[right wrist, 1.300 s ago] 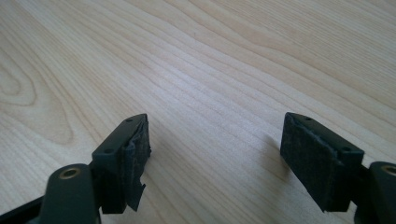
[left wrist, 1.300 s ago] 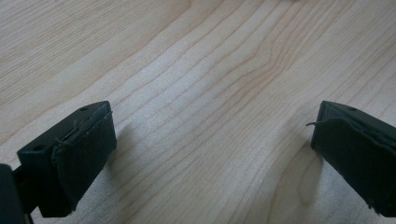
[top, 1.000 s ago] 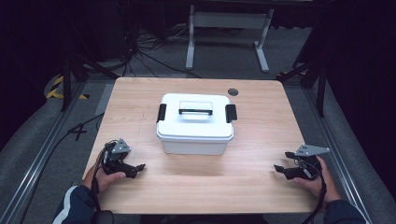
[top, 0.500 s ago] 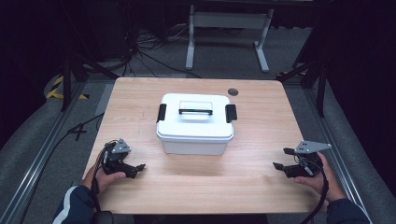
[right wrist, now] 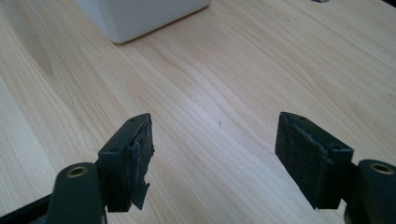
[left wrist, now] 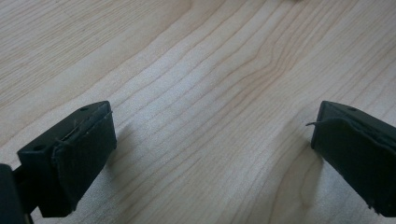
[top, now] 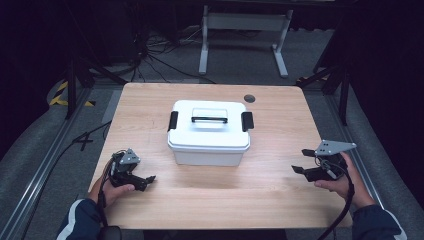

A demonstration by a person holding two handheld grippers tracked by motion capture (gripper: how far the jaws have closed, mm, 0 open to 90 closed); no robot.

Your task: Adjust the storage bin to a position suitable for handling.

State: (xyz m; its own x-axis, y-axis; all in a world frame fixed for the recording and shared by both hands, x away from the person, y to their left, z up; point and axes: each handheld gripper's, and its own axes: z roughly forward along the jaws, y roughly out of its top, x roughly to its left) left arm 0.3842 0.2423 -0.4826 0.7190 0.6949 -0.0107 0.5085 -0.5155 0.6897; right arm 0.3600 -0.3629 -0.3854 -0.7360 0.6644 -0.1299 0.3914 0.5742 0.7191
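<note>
A white lidded box with a clear handle and two black side latches stands in the middle of the wooden table. My left gripper rests at the table's near left, open, its pads wide apart over bare wood. At the near right, my right gripper is held a little above the tabletop, pointing left toward the box. Its jaws have just been closing slightly but stand open with nothing between them. A corner of the box appears at the top of the right gripper view.
A dark round cable hole sits near the table's far right edge. Beyond the table stand a white metal frame and floor cables. Rails run along both table sides.
My right gripper has risen off the table near the right edge. The left gripper and the box have stayed where they were.
</note>
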